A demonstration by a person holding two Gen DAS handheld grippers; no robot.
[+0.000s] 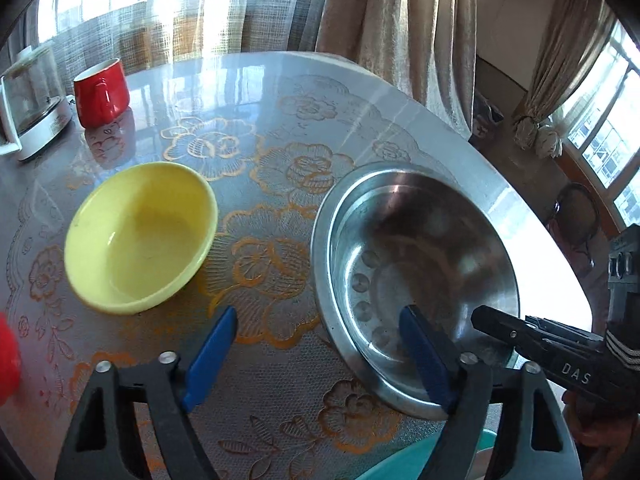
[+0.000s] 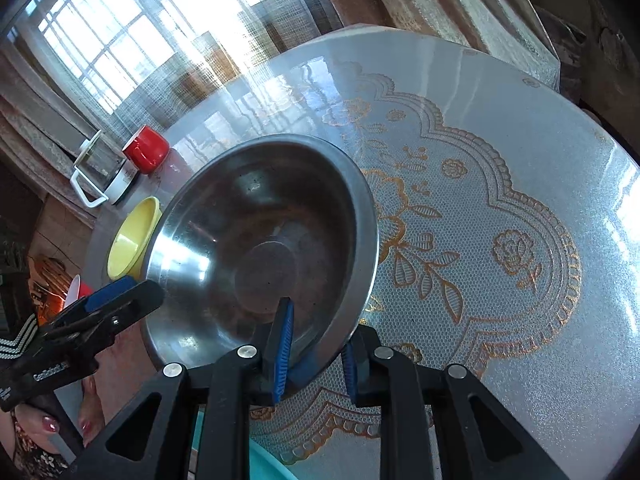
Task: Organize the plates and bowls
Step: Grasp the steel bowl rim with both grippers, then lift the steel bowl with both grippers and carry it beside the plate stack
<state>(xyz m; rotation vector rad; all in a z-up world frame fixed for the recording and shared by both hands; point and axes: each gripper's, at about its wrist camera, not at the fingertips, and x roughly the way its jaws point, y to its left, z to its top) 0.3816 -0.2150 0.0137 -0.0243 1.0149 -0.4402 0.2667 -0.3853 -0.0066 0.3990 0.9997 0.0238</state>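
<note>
At the bottom centre of the right wrist view, the right gripper (image 2: 312, 354) pinches the near rim of a steel bowl (image 2: 260, 240), one blue pad inside the wall and one outside, a grip that appears meant to lift or steady the bowl by its edge. The bowl sits tilted in that frame, though whether it has left the table (image 2: 520, 152) is hard to judge through the fisheye.

In the left wrist view the left gripper (image 1: 316, 356) stands fairly wide and holds nothing. Its right pad hangs over the bowl's near inner wall at lower right, its left pad over the lace-patterned cloth, as if lining up on the rim.

Left of centre, a yellow bowl (image 1: 140, 236) rests upright and apart from the steel one, a likely partner for nesting. A teal edge (image 1: 420, 460) shows at the bottom of the frame.

Farther back, at upper left, a red mug (image 1: 102, 94) and a glass kettle (image 1: 30, 100) stand side by side near the curtained window.
</note>
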